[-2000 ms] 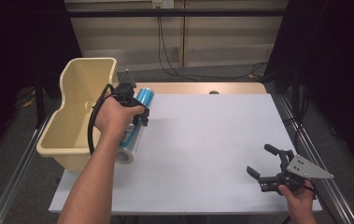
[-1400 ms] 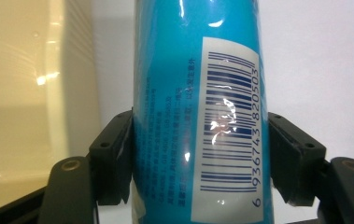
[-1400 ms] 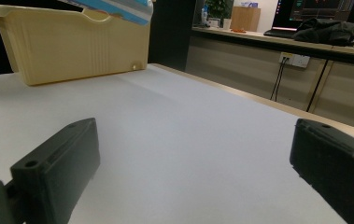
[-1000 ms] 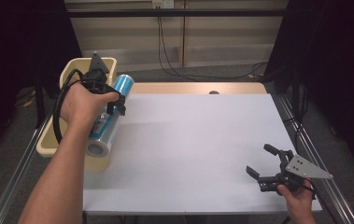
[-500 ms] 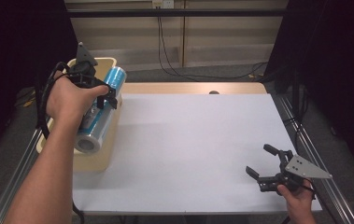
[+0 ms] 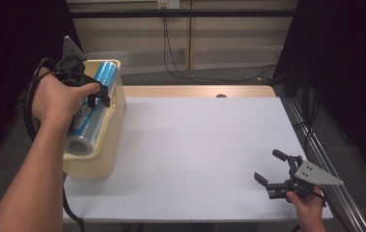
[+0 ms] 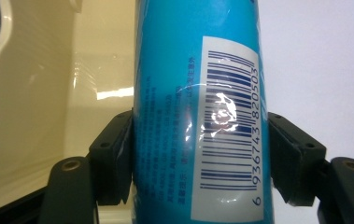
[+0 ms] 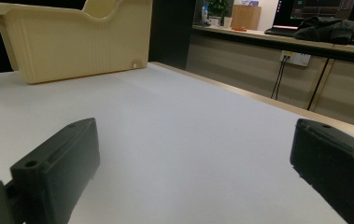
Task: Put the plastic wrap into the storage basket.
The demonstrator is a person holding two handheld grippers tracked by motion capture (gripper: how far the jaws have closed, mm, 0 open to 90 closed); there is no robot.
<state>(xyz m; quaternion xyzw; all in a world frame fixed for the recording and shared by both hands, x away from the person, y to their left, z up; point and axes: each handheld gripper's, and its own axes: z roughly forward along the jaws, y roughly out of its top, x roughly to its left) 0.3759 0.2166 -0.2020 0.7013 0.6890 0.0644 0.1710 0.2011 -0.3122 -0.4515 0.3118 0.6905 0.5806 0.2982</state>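
Left claw [image 6: 101,94] of mine clamps the blue roll [image 6: 90,113] over the bin [image 6: 104,159] at the worktop [image 6: 195,145] edge, right claw [image 6: 274,170] wide and idle; slick wrap may slip, so the roll could drop outside.

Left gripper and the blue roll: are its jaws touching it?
Touching. In the left gripper view both black jaws of the left gripper press against the sides of the blue roll, with no gap showing.

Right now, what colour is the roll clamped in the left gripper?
Bright blue roll, with a white barcode label; the left gripper view shows it best.
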